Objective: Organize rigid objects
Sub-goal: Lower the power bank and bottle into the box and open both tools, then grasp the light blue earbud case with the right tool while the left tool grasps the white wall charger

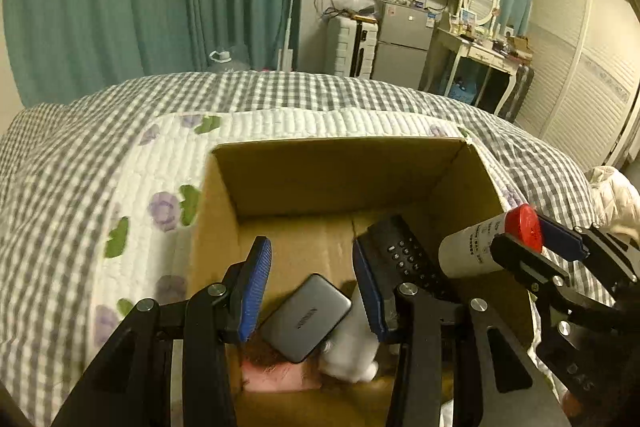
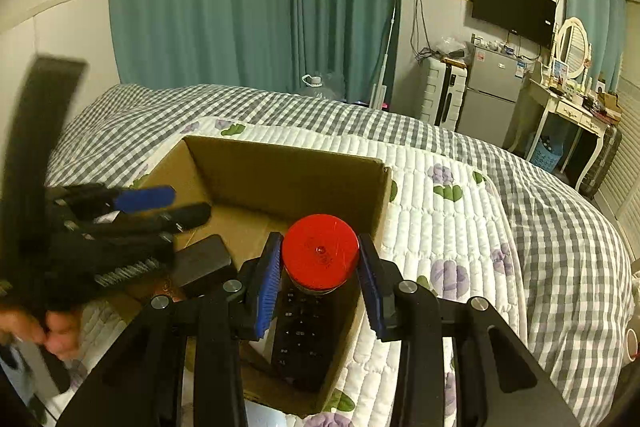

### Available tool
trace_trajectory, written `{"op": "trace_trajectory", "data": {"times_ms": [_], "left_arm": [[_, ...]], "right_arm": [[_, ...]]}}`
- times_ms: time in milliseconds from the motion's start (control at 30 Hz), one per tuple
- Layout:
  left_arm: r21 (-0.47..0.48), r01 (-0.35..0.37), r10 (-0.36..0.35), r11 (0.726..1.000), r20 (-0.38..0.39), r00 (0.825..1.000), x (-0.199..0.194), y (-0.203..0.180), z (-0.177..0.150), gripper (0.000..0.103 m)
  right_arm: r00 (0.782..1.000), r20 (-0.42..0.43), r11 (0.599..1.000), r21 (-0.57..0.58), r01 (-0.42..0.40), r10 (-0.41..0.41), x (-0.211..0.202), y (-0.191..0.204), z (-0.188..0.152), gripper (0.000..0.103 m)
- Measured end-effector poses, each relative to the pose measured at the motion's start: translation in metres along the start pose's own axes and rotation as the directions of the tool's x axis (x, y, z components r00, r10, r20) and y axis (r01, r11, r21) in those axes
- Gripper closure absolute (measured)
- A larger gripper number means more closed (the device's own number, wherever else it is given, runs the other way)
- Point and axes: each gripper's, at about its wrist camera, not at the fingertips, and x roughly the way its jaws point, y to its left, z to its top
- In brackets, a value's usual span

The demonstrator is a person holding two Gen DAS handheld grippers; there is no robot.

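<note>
Clamped between the blue pads of the right gripper (image 2: 319, 269) is a white bottle (image 1: 476, 251) with a red cap (image 2: 320, 251), held lying along the fingers over the right side of the cardboard box (image 2: 288, 163); it is not yet let go. Directly beneath it in the box lies a black remote control (image 2: 304, 331). Beside it, the left gripper (image 1: 312, 283) hangs over the same box with its jaws apart and nothing between them. Below that gripper sit a grey power bank (image 1: 306, 319), something white and something pink (both partly hidden). The box rests on a quilted floral bedspread (image 2: 440, 163). Judging by this, several items are packed; the bottle looks like the piece left to place.
</note>
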Motion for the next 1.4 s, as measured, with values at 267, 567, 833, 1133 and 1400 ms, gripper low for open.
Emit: {"op": "trace_trajectory", "data": {"times_ms": [267,567,833,1133,1400], "left_arm": [[-0.027,-0.044,0.045,0.999,0.006,0.999,-0.036,0.032,-0.021,0.058],[-0.042,-0.079,0.080,0.996,0.006,0.997,-0.053,0.058,-0.047,0.057],[-0.034,-0.077,0.079,0.996,0.035,0.996,-0.098,0.053,-0.084,0.018],[-0.016,-0.071,0.072,0.997,0.068,0.995,-0.129,0.033,-0.121,0.006],[-0.019,-0.094,0.093,0.995,-0.045,0.995,-0.082,0.028,-0.157,0.005]], "right_arm": [[0.996,-0.068,0.998,-0.016,-0.064,0.063,0.008,0.026,-0.002,0.067],[0.997,-0.079,0.999,-0.046,-0.016,0.012,0.029,0.048,-0.011,0.055],[0.998,-0.023,0.998,0.031,0.057,-0.057,-0.036,0.027,-0.021,0.030],[0.992,-0.048,0.993,0.003,0.115,-0.115,-0.099,0.028,-0.064,0.016],[0.979,-0.190,0.998,-0.002,0.069,-0.068,-0.061,0.038,-0.120,0.015]]}}
